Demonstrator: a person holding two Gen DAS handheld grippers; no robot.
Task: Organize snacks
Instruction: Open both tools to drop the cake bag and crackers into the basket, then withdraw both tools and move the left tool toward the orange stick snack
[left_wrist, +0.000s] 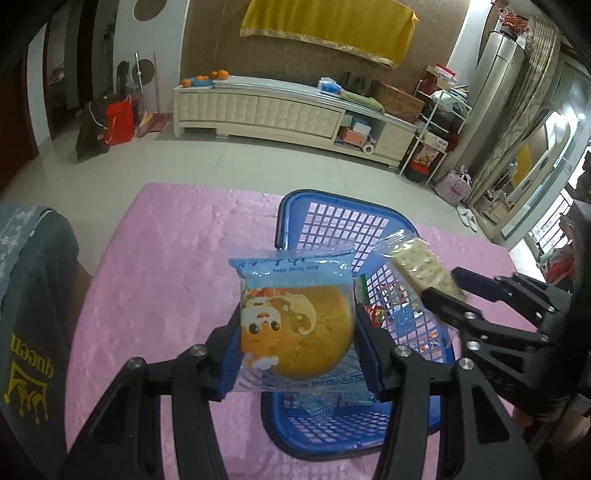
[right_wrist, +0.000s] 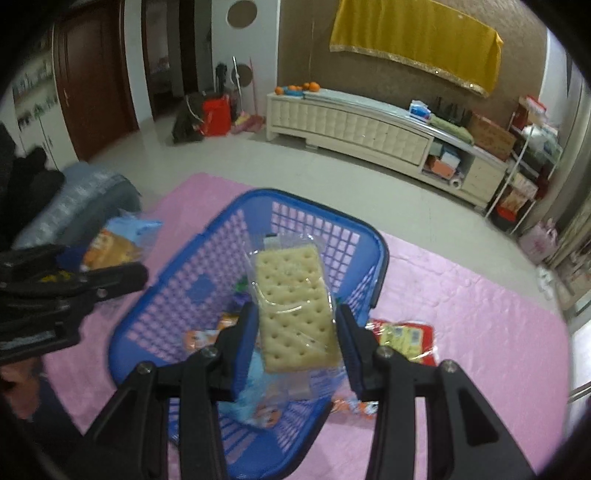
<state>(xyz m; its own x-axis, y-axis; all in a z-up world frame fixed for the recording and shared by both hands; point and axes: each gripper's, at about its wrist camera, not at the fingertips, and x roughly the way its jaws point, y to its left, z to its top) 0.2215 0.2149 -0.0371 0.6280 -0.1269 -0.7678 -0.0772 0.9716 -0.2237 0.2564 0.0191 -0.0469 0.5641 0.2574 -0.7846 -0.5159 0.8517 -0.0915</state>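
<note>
Holding a light, soft cake packet (left_wrist: 295, 325), the left gripper (left_wrist: 295, 354) jaws clamp its sides; the right gripper (right_wrist: 297, 343) jaws pinch a brittle cracker pack (right_wrist: 295, 310) edgewise above the basket (right_wrist: 155, 295).

There is one blue basket (right_wrist: 373, 243), and two packets are held above it: one round cake packet (left_wrist: 295, 325) and one cracker packet (right_wrist: 295, 306). Two grippers are over the basket, the left gripper (left_wrist: 295, 354) and the right gripper (right_wrist: 295, 347). Beside the basket lies one red-and-yellow packet (right_wrist: 402, 338); the wrappers inside are too jumbled to count.
</note>
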